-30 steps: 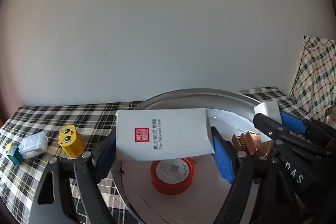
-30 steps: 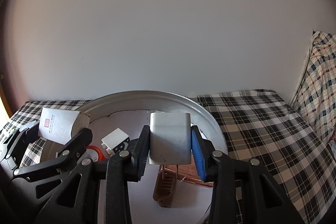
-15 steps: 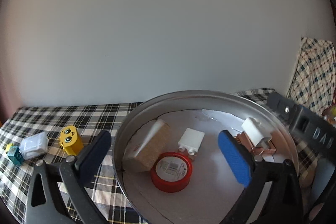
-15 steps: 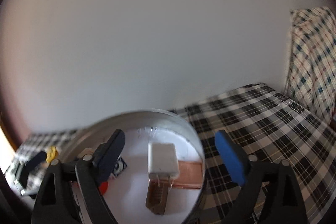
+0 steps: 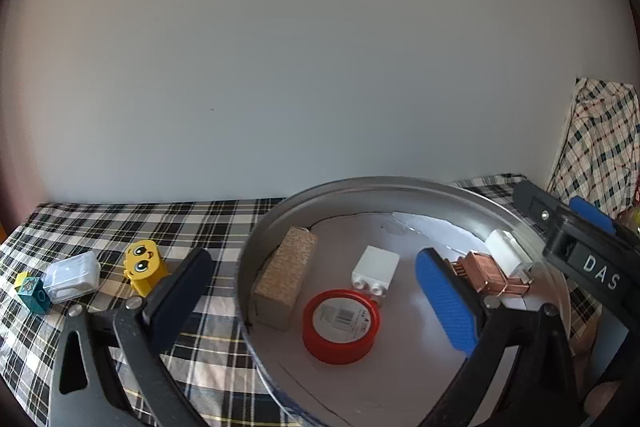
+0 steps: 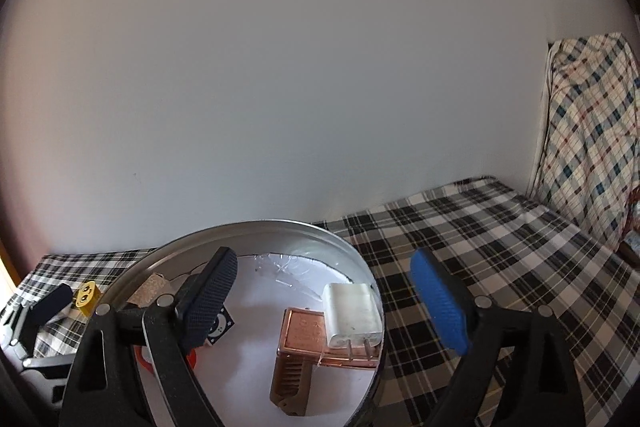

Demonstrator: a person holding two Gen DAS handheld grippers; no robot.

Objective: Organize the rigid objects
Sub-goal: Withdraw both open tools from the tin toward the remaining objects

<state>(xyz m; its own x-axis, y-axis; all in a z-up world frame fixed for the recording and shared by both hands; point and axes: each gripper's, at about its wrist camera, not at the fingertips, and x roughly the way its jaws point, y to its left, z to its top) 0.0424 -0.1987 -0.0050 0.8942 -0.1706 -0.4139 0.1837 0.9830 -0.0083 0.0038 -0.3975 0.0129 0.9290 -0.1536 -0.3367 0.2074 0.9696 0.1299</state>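
Rigid objects are seen partly gathered in the round metal pan, lower centre of the left wrist view: a cork-faced box, a white brick, a red tape roll, a copper part and a white charger. The left gripper is noted spread wide and holding nothing. Three items are recorded outside the pan at lower left: a yellow face block, a clear case and a teal block. The yellow block lies left of the dark pad, just beside it, upright. In the right wrist view the right gripper is likewise agape and unladen above the pan; the charger rests on the copper part. The yellow block sits far left, so the left gripper is judged nearer.
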